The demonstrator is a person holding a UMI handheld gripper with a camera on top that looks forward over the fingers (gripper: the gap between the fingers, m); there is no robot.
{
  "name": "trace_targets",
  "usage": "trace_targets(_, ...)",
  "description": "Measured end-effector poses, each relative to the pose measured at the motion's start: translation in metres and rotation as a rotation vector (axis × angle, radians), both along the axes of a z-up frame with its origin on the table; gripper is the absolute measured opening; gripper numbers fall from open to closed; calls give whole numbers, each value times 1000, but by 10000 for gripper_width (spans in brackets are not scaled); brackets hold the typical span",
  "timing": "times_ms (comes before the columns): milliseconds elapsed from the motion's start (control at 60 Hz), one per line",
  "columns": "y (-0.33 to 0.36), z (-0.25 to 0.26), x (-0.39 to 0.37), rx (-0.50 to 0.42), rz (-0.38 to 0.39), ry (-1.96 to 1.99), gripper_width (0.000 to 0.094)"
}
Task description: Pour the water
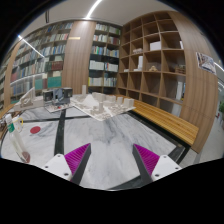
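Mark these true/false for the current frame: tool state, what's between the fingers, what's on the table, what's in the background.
1. The tool is open. True: the two fingers stand well apart.
2. A cup is clamped between the fingers. False: nothing is between them, only bare table.
3. Bookshelves line the far wall. True.
4. The wooden cubby shelving is packed full. False: many compartments look empty.
5. A wooden bench runs beside the table, below the cubby shelving. True.
6. The tool is already pouring water. False: it holds no vessel; small objects sit off to the side, too small to identify.
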State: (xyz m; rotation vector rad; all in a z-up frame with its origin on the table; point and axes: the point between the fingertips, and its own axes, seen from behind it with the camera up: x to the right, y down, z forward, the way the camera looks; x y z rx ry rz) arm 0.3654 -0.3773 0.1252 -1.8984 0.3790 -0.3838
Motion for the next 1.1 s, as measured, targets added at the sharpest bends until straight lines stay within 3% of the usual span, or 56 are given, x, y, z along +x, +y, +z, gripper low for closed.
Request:
trace_targets(217, -35, -5, -25, -46, 38, -20, 858)
trace_targets(450, -75, -18, -138, -54, 128, 32, 857)
trace_targets(700, -16, -26, -286, 1, 320, 87, 858)
trace_targets(850, 46, -26, -339, 38, 398, 35, 859)
trace_targets(1000, 97, -37, -356, 54, 418, -4, 841)
trace_targets(1100, 118, -42, -363, 67, 428, -4, 728)
